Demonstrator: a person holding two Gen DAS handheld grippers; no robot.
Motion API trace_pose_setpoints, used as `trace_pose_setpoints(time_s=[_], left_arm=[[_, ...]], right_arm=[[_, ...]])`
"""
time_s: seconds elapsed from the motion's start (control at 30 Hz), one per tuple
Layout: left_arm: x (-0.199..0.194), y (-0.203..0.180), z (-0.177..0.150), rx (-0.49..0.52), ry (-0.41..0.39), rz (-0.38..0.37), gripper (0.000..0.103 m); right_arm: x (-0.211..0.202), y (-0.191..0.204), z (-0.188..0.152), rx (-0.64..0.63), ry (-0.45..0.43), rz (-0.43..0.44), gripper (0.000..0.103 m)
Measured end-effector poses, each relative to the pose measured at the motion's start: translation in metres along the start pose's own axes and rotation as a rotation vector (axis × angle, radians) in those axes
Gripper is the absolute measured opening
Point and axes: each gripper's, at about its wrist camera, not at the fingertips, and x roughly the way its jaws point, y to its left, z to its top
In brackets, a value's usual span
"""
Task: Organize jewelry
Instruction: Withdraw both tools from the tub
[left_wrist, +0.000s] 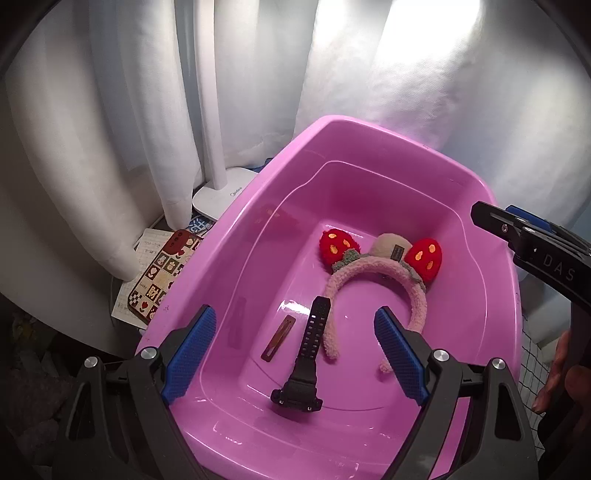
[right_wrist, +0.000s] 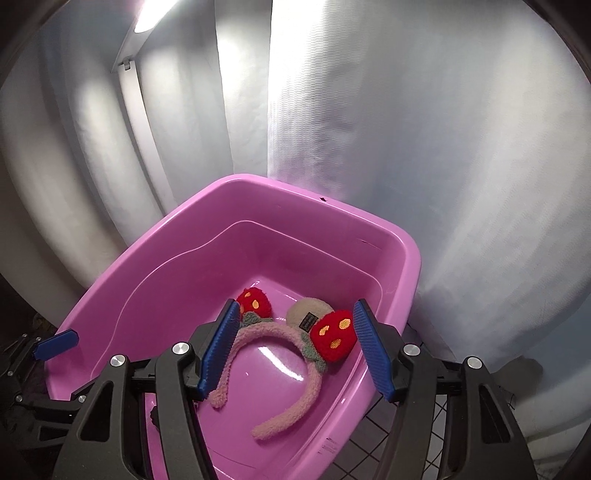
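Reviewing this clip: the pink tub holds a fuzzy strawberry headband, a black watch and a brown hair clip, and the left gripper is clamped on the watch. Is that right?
Not quite. The left gripper is not clamped on the watch: its jaws stand wide open above it, pads clear, as the left wrist view shows. The rest holds: headband, watch and hair clip all lie in the pink tub.

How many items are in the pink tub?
3. Fuzzy headband with strawberry ears at the far end, black watch mid-floor beside it, brown hair clip on the watch's other side. The near floor is partly hidden by the tongs.
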Motion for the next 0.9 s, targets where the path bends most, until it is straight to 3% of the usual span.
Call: trace_pose_setpoints(time_s=[0.5, 0.9], left_arm=[[-0.042, -0.016, -0.022, -0.001, -0.054, 0.031, 0.09], [-0.081, -0.066, -0.056, 0.034, -0.096, 0.031, 0.095]], right_arm=[[-0.054, -0.019, -0.029, 0.024, -0.072, 0.017, 0.064], [-0.121, -0.063, -0.081, 0.067, -0.119, 0.007, 0.069]])
